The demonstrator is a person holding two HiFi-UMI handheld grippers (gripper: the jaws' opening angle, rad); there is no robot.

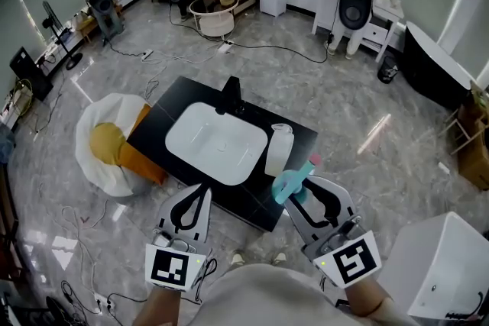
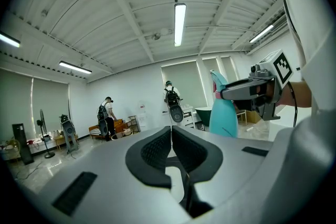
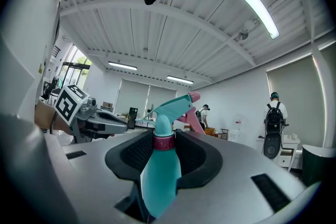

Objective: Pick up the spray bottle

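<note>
overhead, the right tongs [image 1: 304, 193] grip the teal spray bottle [image 1: 287, 185] over the near right edge of the black bench [image 1: 302, 137]. in the right gripper view the two dark pads [image 3: 195, 150] press on either side of the bottle's upper body, just below its dark red collar. the bottle stands upright, and its teal spray head and pink trigger rise above the tongs. whether the base is clear of the bench cannot be told. the left tongs [image 1: 201, 190] are narrow, with the jaw tips together and nothing between them, and sit beside the right pair at the bench's near edge. a white sink basin [image 1: 216, 141] is set into the bench, with a black faucet [image 1: 229, 94] at its far rim. a pale bottle [image 1: 280, 149] stands just right of the basin, close to the held spray bottle. a white beanbag [image 1: 98, 127] with a yellow cushion [image 1: 113, 145] lies on the floor to the left of the bench.
</note>
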